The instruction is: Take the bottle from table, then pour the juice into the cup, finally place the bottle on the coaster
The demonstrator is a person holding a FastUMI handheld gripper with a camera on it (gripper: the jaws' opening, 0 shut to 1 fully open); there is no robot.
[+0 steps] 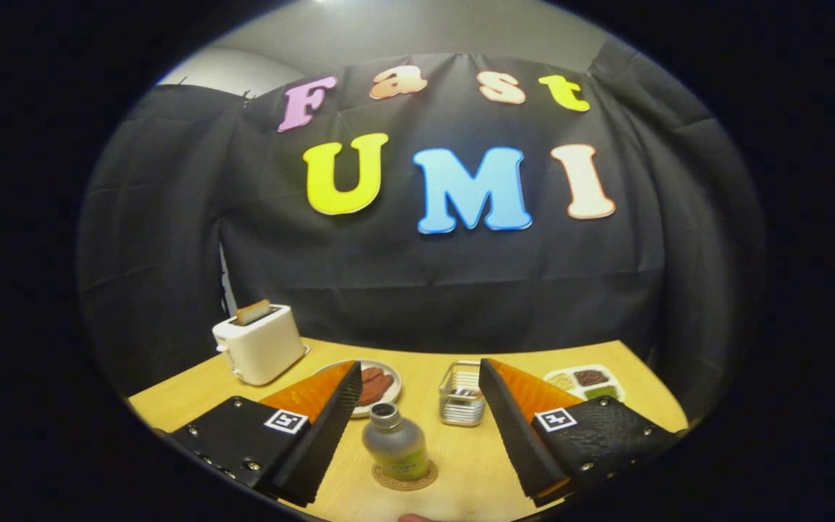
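Surface: light wooden desk, black cloth behind.
Bottle: small clear plastic bottle of yellow juice, upright on round cork coaster, near front edge.
Gripper: gripper open wide, bottle between fingers, untouched.

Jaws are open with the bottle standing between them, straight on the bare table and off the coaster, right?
Not quite. The gripper is open and the bottle stands upright between its jaws, but the gripper view shows it sitting on the coaster, not on the bare table.
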